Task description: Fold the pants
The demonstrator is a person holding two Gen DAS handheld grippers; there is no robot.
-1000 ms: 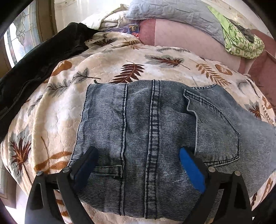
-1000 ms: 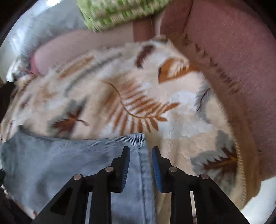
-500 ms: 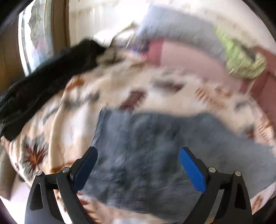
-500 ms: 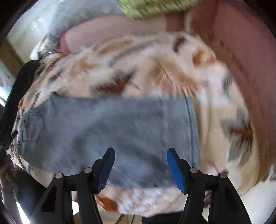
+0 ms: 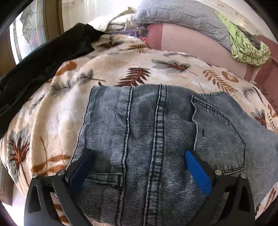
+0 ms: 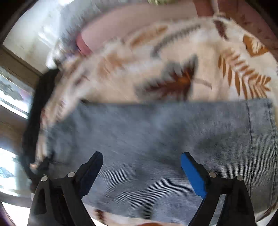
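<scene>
Now, at the far left edge of the bed a black garment lies draped over the leaf-print blanket, beside a window. The jeans lie flat on the blanket toward its near edge, folded into a broad band that runs left to right, with the seat seam and a back pocket facing up.

The left gripper hangs above the jeans at their waist end, its jaws spread wide and opening; denim shows between the blue pads, but they do not press on it. Behind the blanket, a pink bolster lies along the far edge with a grey quilted pillow on top, and a green patterned cloth sits at the far right corner.

The right wrist view is smeared by motion, so fine detail there is uncertain. It shows the right gripper over the plain leg part of the jeans, jaws wide and opening, nothing pinched between the pads. A stitched hem runs down the right end of the denim, close to the blanket's right edge. The blanket fills the space beyond.
</scene>
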